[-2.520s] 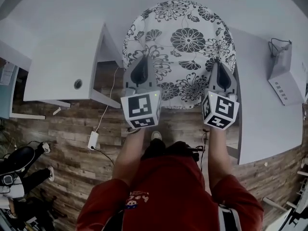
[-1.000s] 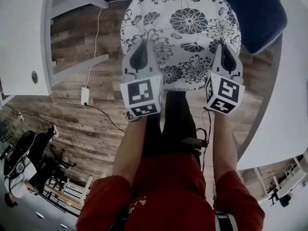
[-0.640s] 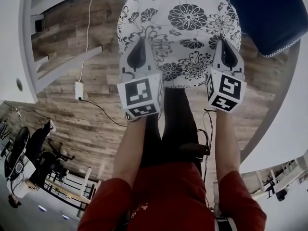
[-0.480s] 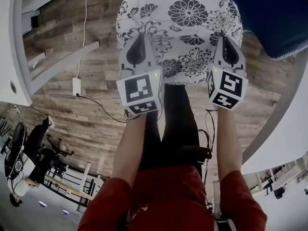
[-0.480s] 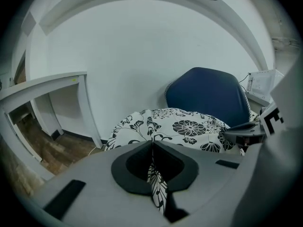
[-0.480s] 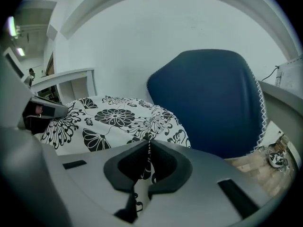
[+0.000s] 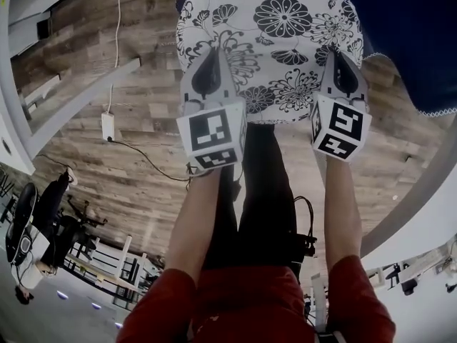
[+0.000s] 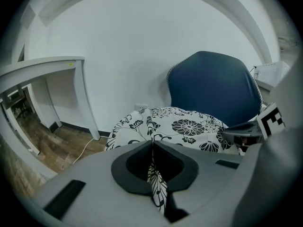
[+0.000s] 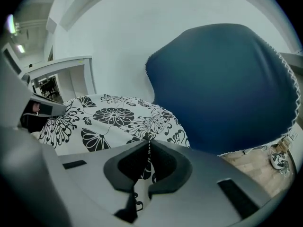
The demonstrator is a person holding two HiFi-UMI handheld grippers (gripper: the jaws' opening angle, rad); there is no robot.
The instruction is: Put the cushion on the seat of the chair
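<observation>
**Thin pinch on a wide cushion, chair off to the right**

The floral round cushion hangs above the wooden floor, not on the chair. It is carried by its near edge. The left tongs are shut on a fold of the printed cover, and the right tongs are shut on another fold further along the same rim. Each gripper view shows only a narrow strip of fabric between the jaws.

That shallow bite is the main risk. The whole cushion hangs from two small folds, so a quick swing or a snag could pull the cover out of one side. The cushion would then drop or swing from the other.

The blue chair stands just to the right, and its stitched edge lies close to the cushion's right rim. The far half of the cushion could catch on that edge and fold under instead of lying flat.

From the head view the cushion covers what is beneath it, so it could be set down off-centre and slide off. I cannot tell which part of the blue shell is the seat.

To the left stands a white bench with its leg. A cable and a power adapter lie on the floor near the person's feet and could trip a sideways step.
</observation>
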